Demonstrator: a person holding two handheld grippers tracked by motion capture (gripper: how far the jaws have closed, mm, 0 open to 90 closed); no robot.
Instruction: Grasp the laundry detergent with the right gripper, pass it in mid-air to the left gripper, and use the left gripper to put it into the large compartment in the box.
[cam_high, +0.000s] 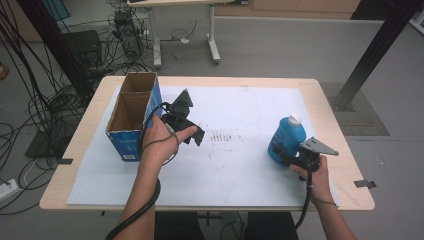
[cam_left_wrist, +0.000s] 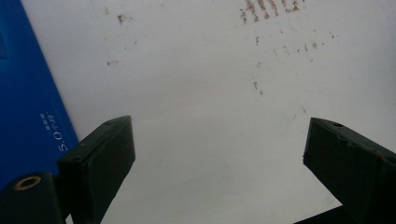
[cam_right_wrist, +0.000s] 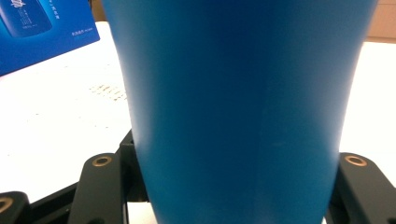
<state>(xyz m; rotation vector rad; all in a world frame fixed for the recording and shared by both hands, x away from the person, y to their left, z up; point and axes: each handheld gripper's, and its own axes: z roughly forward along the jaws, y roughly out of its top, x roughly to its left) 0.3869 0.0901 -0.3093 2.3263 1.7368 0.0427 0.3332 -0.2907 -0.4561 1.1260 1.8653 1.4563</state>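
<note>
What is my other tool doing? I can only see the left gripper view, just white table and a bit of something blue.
Observer: The right tool is closed on a blue bottle near the table's right side.
Operator: Is the bottle standing up?
Observer: Yes, it stands upright on the white sheet, with its white cap on top.
Operator: What is the blue thing beside me?
Observer: It is a cardboard box, open on top, with two compartments. I can see nothing inside them.
</note>
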